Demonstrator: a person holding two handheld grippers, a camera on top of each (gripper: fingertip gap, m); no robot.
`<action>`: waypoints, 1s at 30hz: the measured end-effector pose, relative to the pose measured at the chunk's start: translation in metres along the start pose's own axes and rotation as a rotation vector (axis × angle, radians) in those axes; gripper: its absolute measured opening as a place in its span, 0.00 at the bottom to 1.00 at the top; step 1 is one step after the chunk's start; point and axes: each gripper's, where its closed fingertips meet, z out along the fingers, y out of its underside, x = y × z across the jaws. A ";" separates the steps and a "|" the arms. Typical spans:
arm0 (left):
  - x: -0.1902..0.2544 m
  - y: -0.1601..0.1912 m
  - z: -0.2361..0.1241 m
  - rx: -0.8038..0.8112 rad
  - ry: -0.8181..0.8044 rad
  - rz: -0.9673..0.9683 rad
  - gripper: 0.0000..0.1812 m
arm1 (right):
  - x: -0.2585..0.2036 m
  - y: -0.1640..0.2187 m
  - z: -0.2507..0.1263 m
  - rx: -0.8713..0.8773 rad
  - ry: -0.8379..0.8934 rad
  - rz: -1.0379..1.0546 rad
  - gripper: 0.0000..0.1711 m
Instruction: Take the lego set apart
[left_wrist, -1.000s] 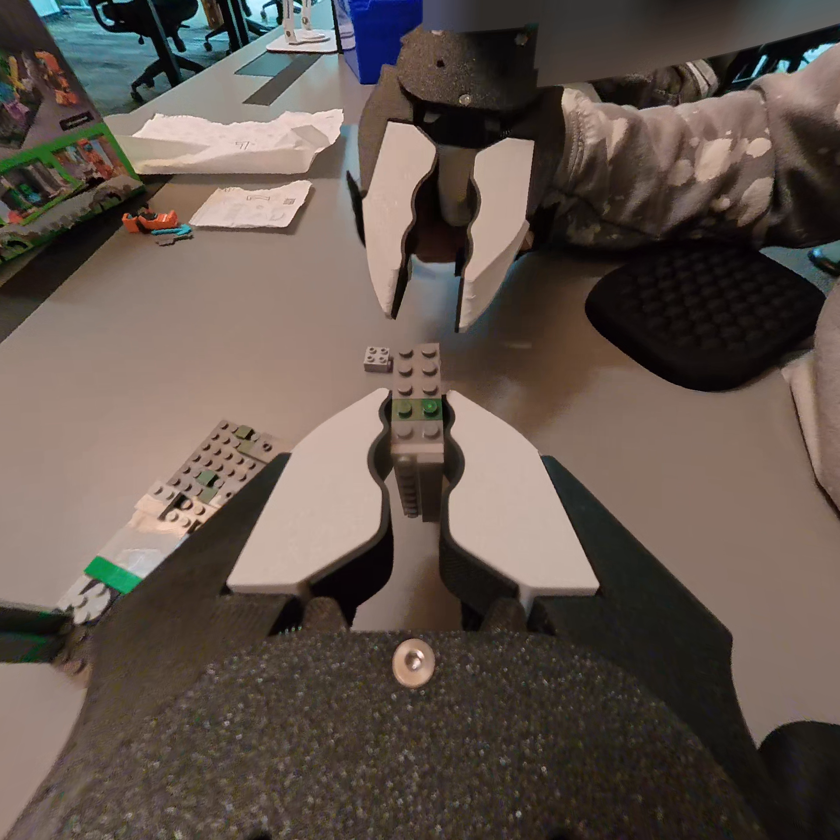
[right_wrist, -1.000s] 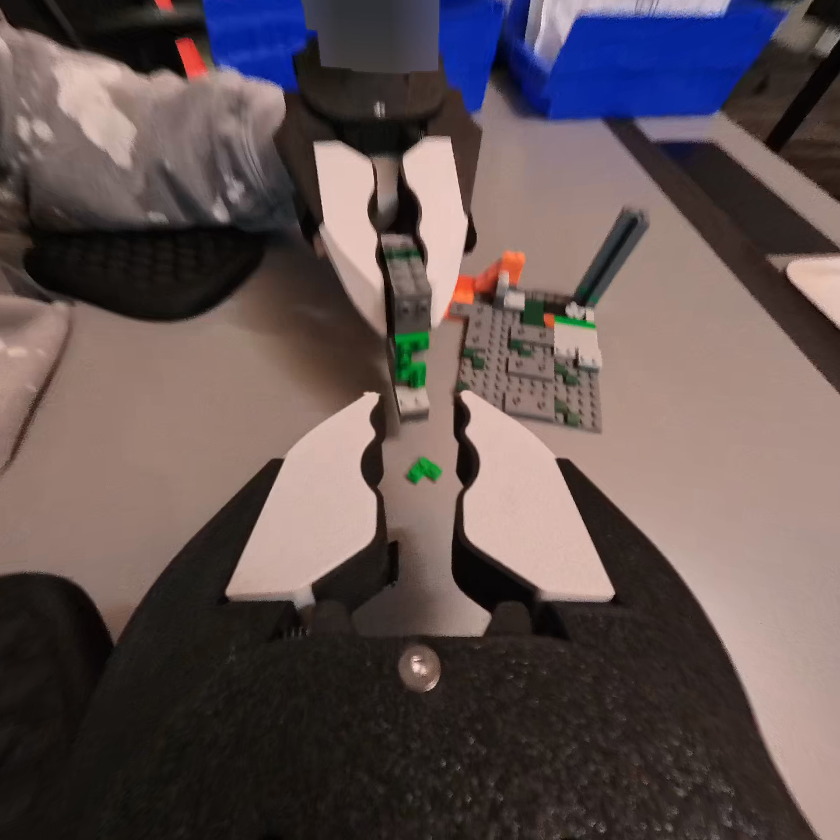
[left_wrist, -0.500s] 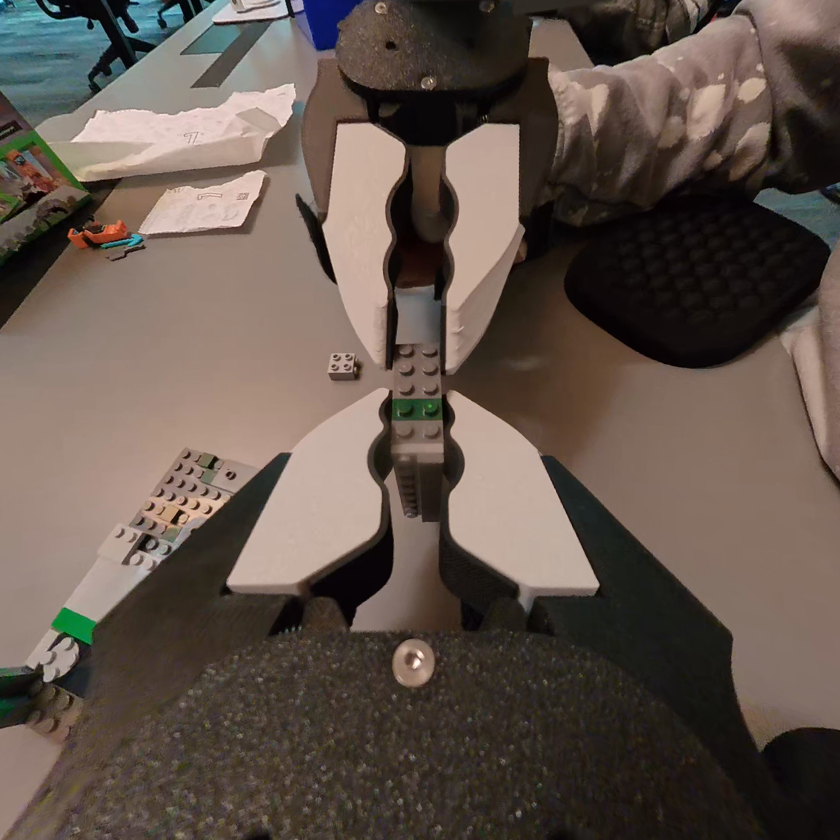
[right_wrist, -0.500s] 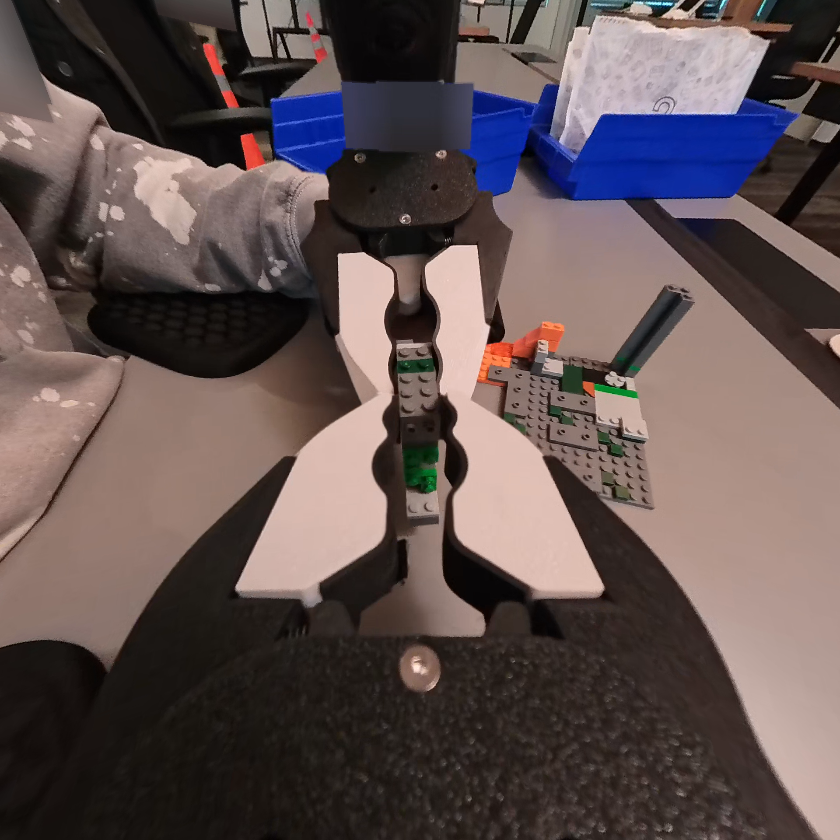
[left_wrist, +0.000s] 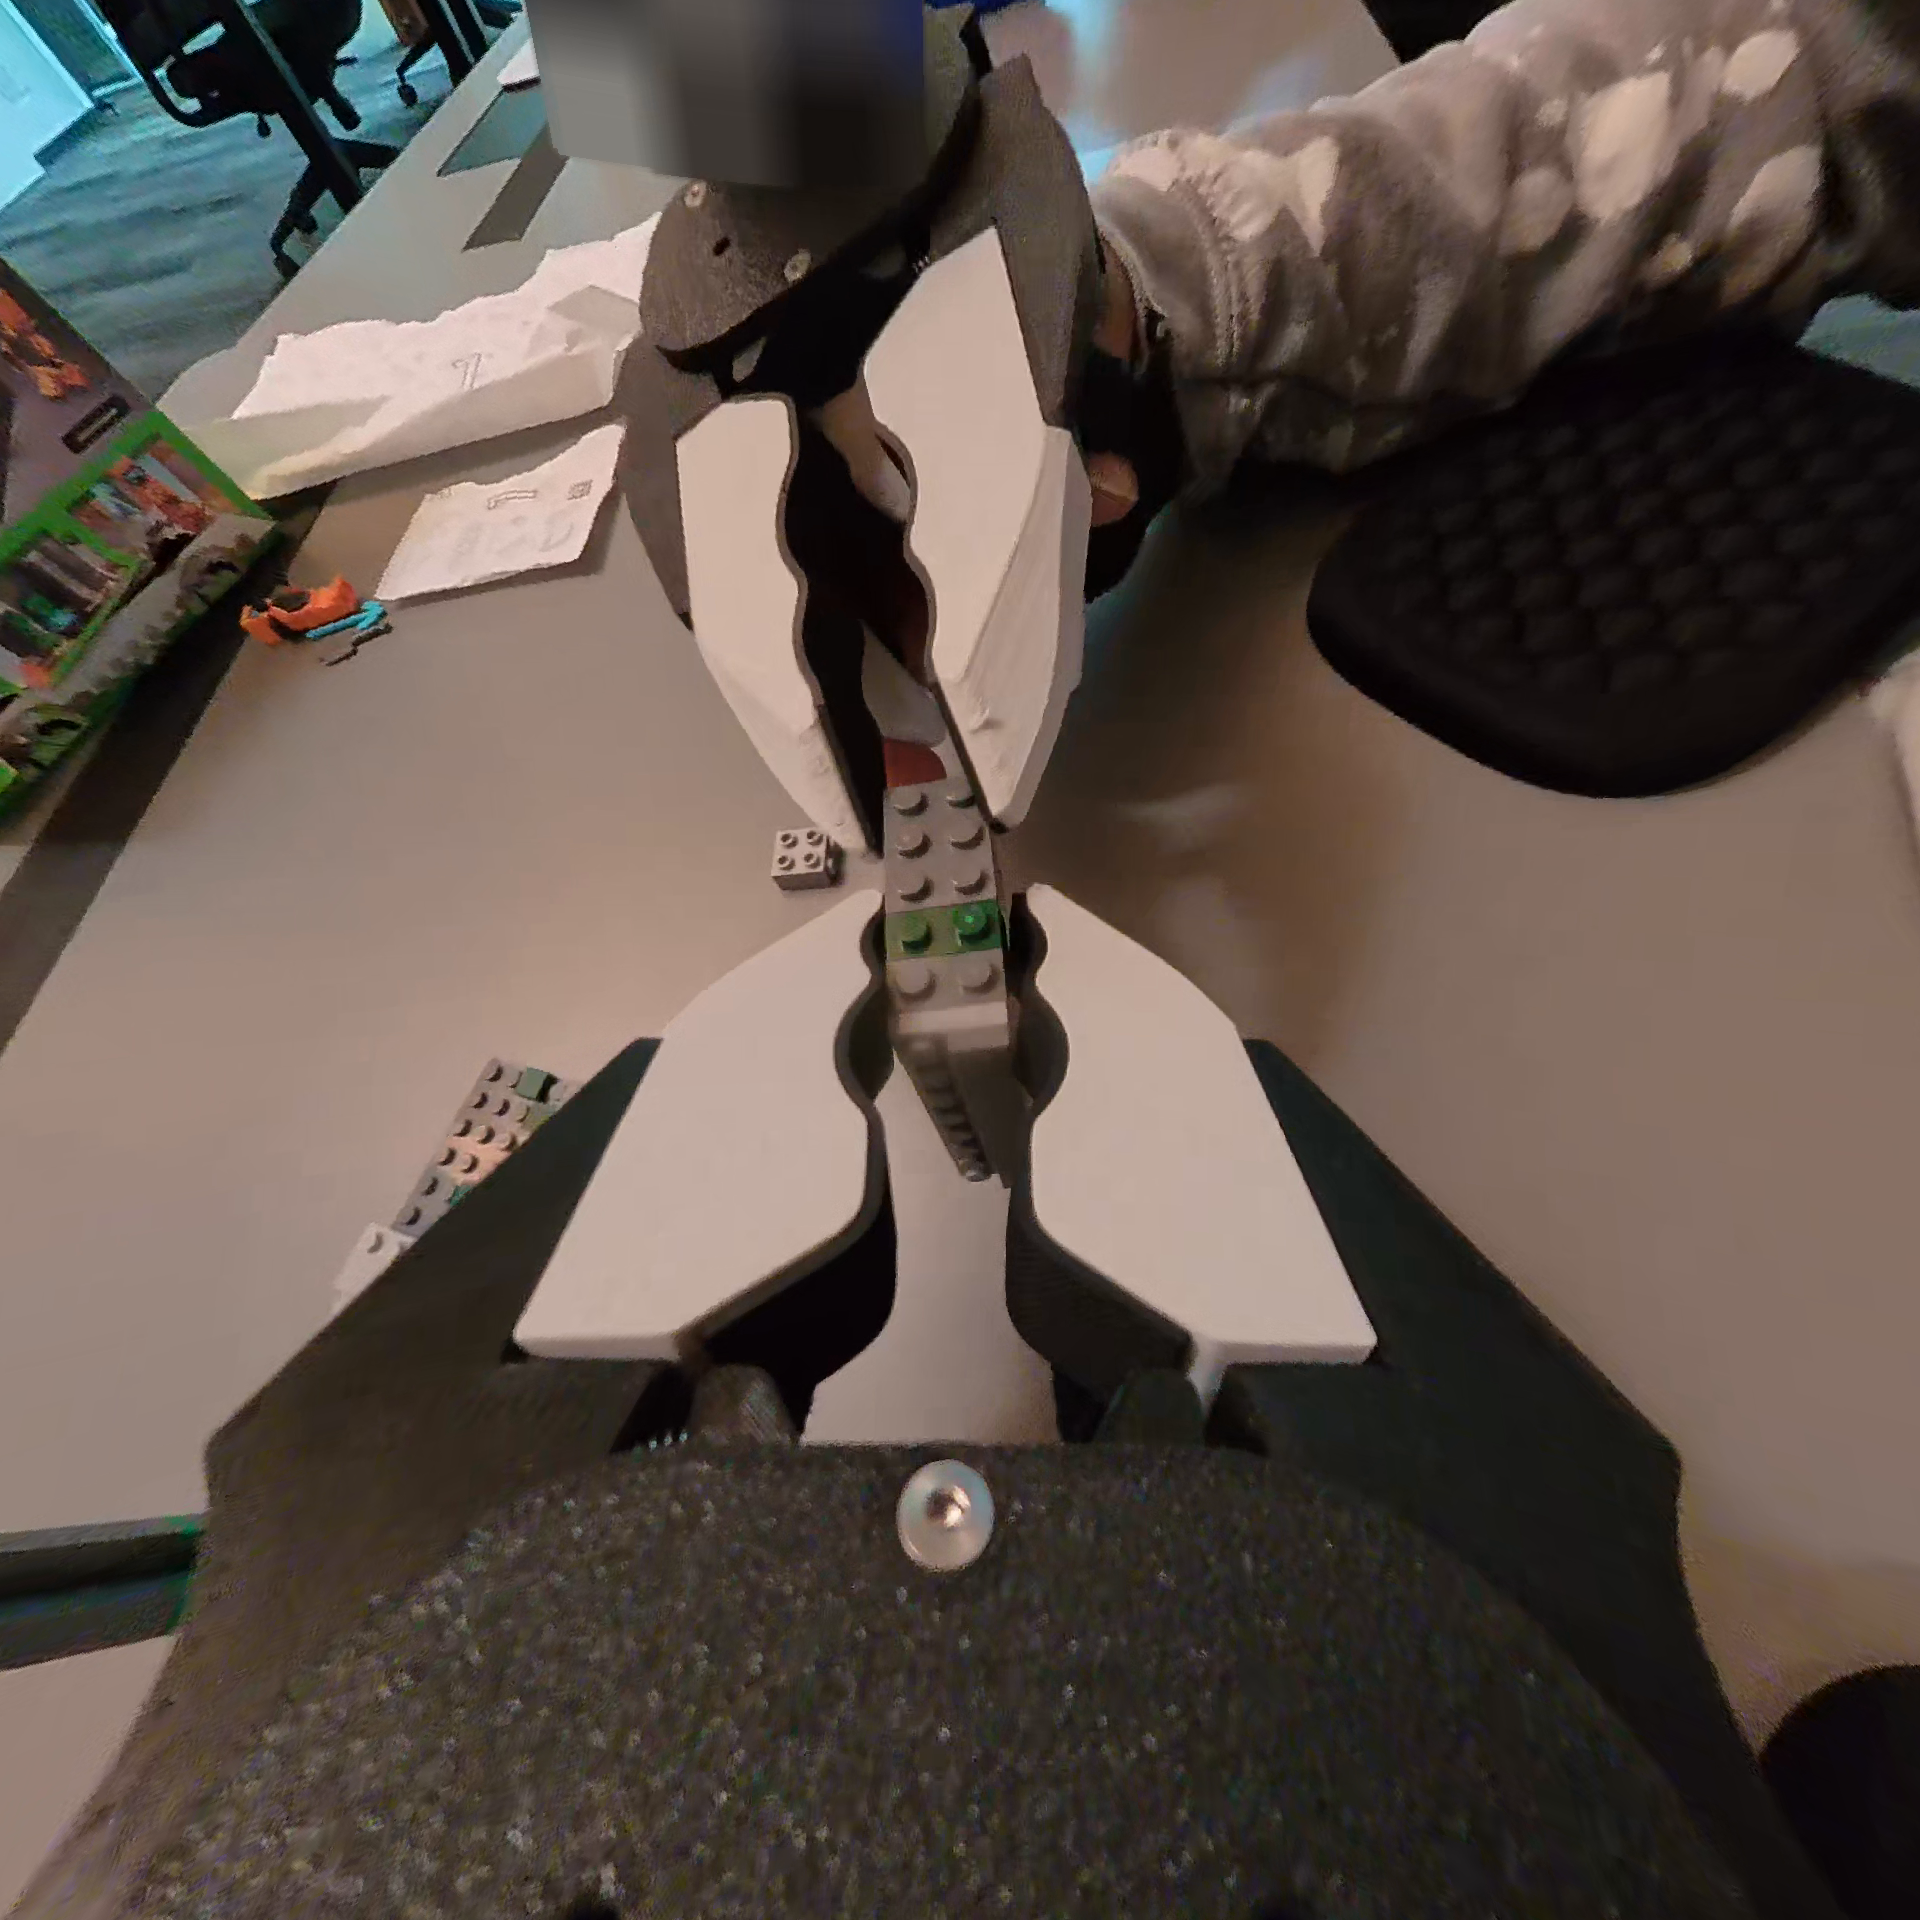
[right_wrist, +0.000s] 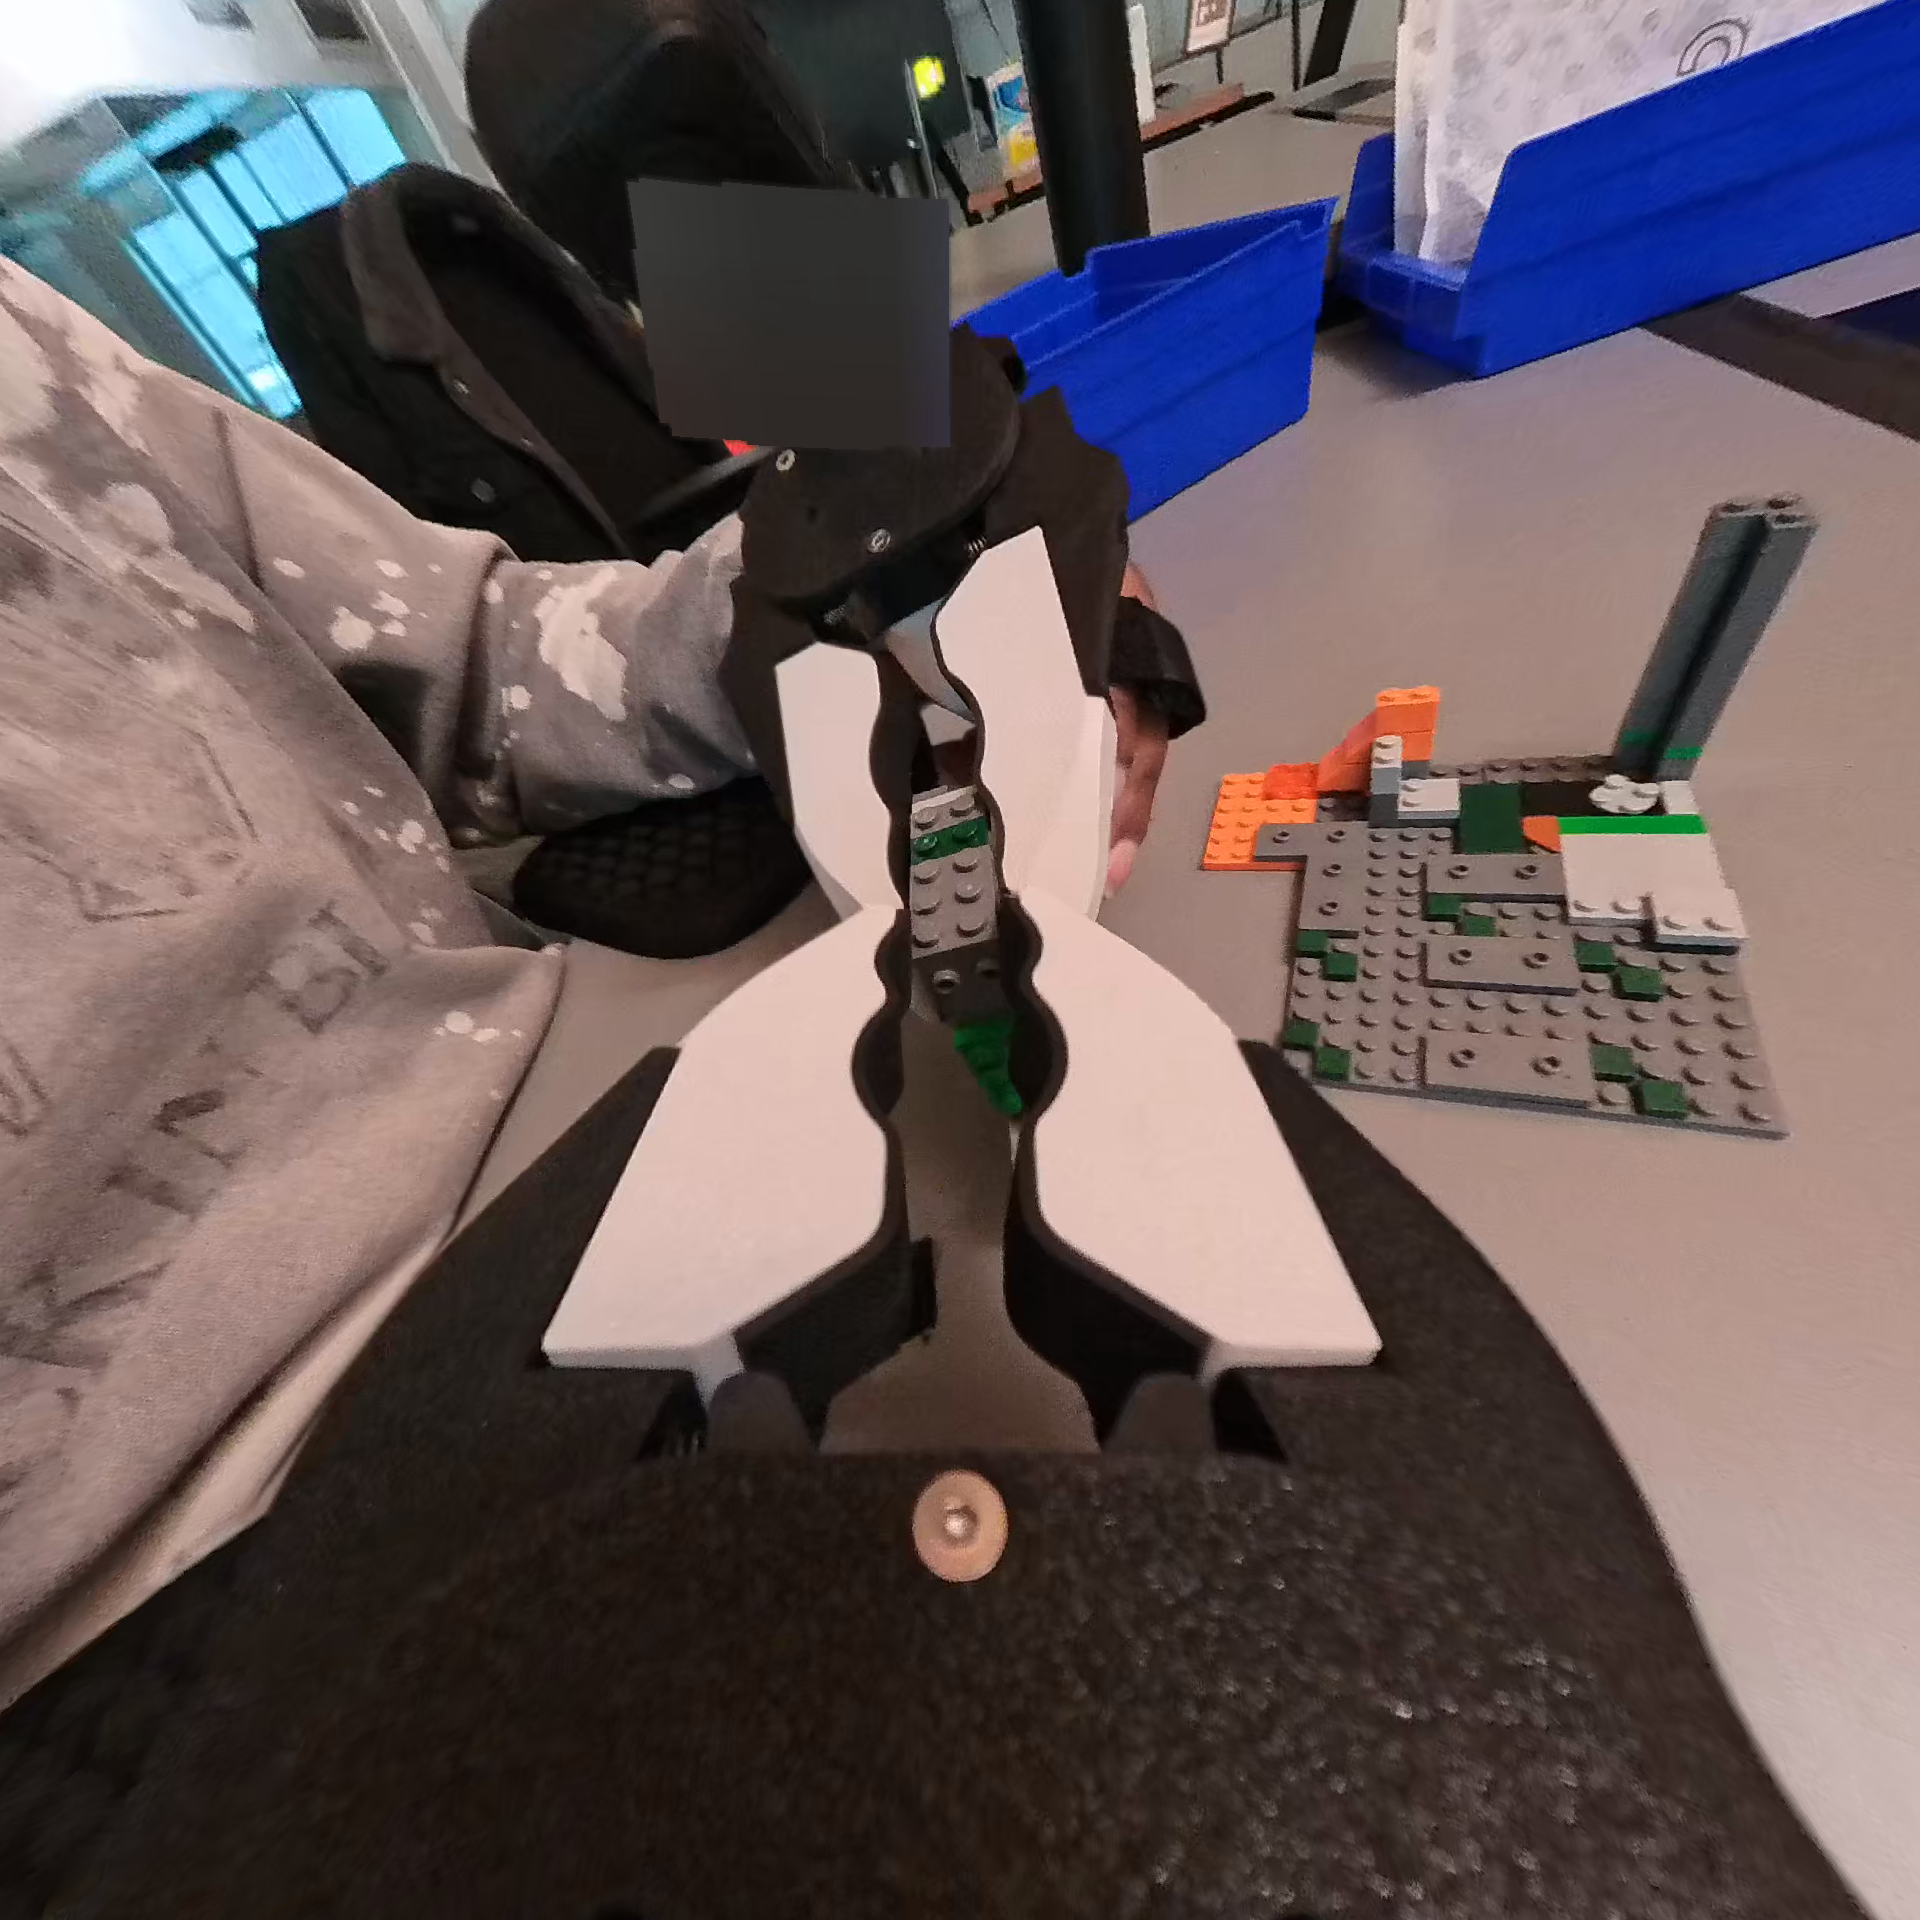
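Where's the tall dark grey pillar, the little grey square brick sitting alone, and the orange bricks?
Tall dark grey plastic pillar (right_wrist: 1704, 644), right wrist view, middle of its shaft.
Little grey square brick (left_wrist: 802, 858), left wrist view, its studded top.
Orange brick pile (right_wrist: 1377, 743), right wrist view, its sloped side.

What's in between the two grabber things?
A grey and green lego stack bridges them in the left wrist view: the left hand-held gripper pinches one end, the right hand-held gripper the other.
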 end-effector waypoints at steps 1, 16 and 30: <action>0.001 -0.001 0.000 0.006 0.013 -0.015 0.11 | -0.001 -0.001 -0.001 0.009 -0.014 0.015 0.09; 0.009 -0.002 -0.004 0.085 0.177 -0.231 0.10 | -0.002 -0.005 0.004 -0.030 0.062 -0.037 0.10; 0.007 0.026 0.010 -0.078 0.091 -0.138 0.14 | 0.011 0.023 0.013 -0.241 0.193 -0.111 0.09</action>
